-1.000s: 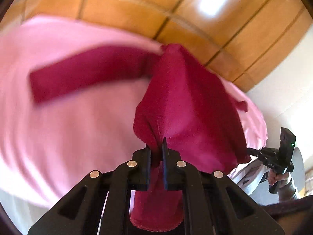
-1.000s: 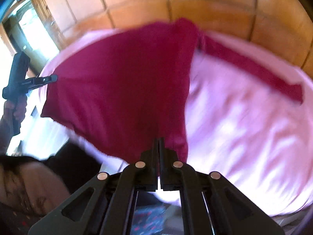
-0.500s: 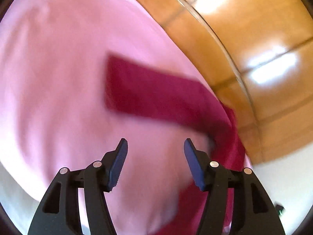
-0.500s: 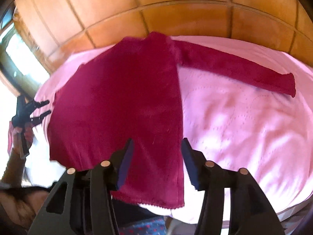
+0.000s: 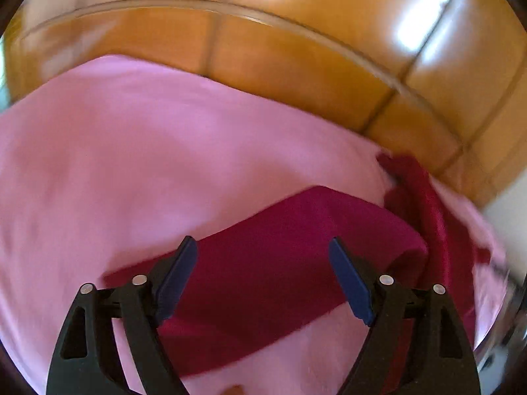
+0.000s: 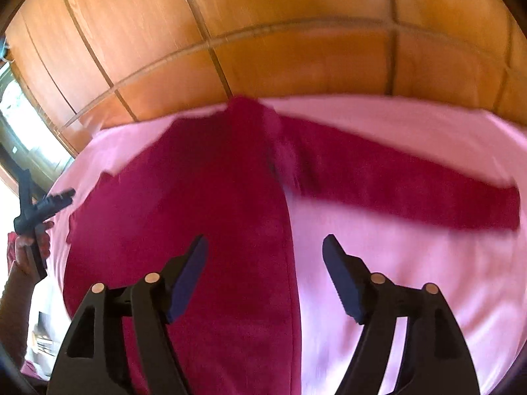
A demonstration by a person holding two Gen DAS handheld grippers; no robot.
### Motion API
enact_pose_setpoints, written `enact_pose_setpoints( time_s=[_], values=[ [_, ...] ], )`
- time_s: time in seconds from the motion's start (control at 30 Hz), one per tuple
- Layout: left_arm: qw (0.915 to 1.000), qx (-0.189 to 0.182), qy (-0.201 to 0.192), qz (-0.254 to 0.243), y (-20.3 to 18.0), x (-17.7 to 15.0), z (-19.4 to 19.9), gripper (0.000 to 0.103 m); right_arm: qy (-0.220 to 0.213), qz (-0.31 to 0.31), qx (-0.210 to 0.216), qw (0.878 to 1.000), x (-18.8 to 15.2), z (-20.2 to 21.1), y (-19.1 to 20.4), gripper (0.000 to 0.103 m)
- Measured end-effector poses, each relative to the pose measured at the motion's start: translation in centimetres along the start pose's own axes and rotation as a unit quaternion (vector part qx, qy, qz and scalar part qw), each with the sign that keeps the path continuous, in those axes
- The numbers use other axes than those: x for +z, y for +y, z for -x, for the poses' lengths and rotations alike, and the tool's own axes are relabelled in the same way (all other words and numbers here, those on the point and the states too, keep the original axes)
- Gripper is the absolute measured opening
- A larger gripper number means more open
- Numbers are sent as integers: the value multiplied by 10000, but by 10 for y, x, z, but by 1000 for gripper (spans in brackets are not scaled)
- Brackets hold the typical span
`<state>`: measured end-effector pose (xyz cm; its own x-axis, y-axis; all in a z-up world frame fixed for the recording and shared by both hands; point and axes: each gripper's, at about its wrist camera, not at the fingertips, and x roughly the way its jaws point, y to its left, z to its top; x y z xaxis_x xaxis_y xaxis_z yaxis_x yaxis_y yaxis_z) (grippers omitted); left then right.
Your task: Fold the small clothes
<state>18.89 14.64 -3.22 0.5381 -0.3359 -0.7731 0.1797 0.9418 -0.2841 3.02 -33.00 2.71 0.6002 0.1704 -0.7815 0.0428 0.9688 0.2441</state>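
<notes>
A dark red long-sleeved top (image 6: 204, 204) lies flat on the pink sheet (image 6: 395, 279), body folded lengthwise, one sleeve (image 6: 395, 177) stretched out to the right. My right gripper (image 6: 263, 247) is open and empty above the body's folded edge. My left gripper (image 5: 262, 250) is open and empty above the outstretched sleeve (image 5: 280, 263). The left gripper also shows at the left edge of the right wrist view (image 6: 56, 199), held in a hand.
The pink sheet (image 5: 131, 151) covers a bed. A wooden panelled wall (image 6: 296, 33) stands right behind it. A window (image 6: 13, 105) is at far left in the right wrist view. The bed's near edge drops off at lower left.
Both grippers were shut on the top's hem a second ago; they let go and opened. The top now lies flat. The left gripper has swung over the sleeve.
</notes>
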Motion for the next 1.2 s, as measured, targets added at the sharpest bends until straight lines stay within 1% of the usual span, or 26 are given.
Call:
enact_pose_setpoints(
  time_s=[0.07, 0.13, 0.2, 0.23, 0.27, 0.3, 0.33, 0.37, 0.43, 0.5, 0.57, 0.6, 0.63, 0.7, 0.73, 0.77, 0.83, 0.9, 0.93, 1.0, 1.03, 1.1, 1.17, 1.2],
  values=[
    [9992, -247, 191, -243, -11, 6, -18, 80, -35, 92, 26, 9999, 25, -17, 6, 75],
    [9982, -278, 317, -420, -15, 20, -38, 80, -53, 177, -9, 9998, 53, -37, 11, 75],
    [9959, -457, 592, -501, -14, 21, -55, 80, -12, 269, -23, 9996, 80, -64, 16, 75],
    [9956, -413, 624, -559, -13, 20, -60, 75, 23, 330, -59, 9994, 95, -81, 19, 75],
    [9950, -370, 623, -691, -15, 19, -63, 57, 69, 376, -86, 9992, 106, -93, 22, 75],
    [9945, -365, 600, -779, -17, 19, -66, 42, 135, 485, -119, 9987, 119, -111, 28, 75],
    [9947, -362, 573, -776, -15, 19, -64, 5, 180, 596, -172, 9979, 128, -124, 32, 75],
    [9959, -375, 490, -659, -8, 19, -59, 2, 232, 704, -222, 9970, 136, -137, 35, 75],
    [9974, -441, 262, -499, -2, 19, -47, 2, 404, 847, -251, 9953, 150, -169, 41, 75],
    [9987, -392, 7, -333, 4, 19, -31, 2, 576, 917, -240, 9938, 158, -195, 43, 75],
    [9989, -361, -282, -74, 10, 22, -13, 2, 864, 888, -145, 9922, 162, -219, 42, 76],
    [9985, -275, -474, 19, 14, 25, -2, 2, 1005, 851, -112, 9912, 164, -229, 42, 74],
    [9980, -189, -604, 87, 16, 28, 5, 2, 1149, 904, -116, 9892, 161, -236, 45, 70],
    [9947, -6, -962, 372, 30, 35, 31, 1, 1264, 1124, -199, 9854, 160, -241, 51, 16],
    [9922, 179, -1154, 435, 36, 39, 44, 1, 1169, 1287, -272, 9844, 157, -234, 55, 10],
    [9903, 326, -1276, 452, 41, 42, 53, 1, 992, 1444, -368, 9838, 155, -224, 58, 9],
    [9855, 554, -1494, 585, 52, 48, 72, 1, 706, 1508, -473, 9849, 156, -204, 59, 9],
    [9774, 958, -1774, 630, 61, 54, 92, 1, 360, 1483, -540, 9868, 161, -183, 57, 9],
    [9735, 1089, -1891, 677, 64, 58, 100, 1, 113, 1425, -548, 9882, 164, -167, 56, 9],
    [9630, 1452, -2142, 751, 72, 66, 117, 1, -286, 1341, -560, 9890, 168, -148, 54, 8],
    [9600, 1565, -2193, 761, 75, 69, 120, 1, -391, 1288, -598, 9891, 170, -145, 52, 8],
    [9498, 1993, -2274, 805, 80, 79, 120, 1, -492, 1213, -756, 9885, 170, -147, 52, 8],
    [9415, 2360, -2276, 786, 86, 85, 114, 1, -507, 1191, -1017, 9864, 165, -162, 53, 8],
    [9427, 2417, -2146, 827, 90, 89, 105, 1, -432, 1109, -1095, 9868, 164, -172, 54, 8]
  ],
)
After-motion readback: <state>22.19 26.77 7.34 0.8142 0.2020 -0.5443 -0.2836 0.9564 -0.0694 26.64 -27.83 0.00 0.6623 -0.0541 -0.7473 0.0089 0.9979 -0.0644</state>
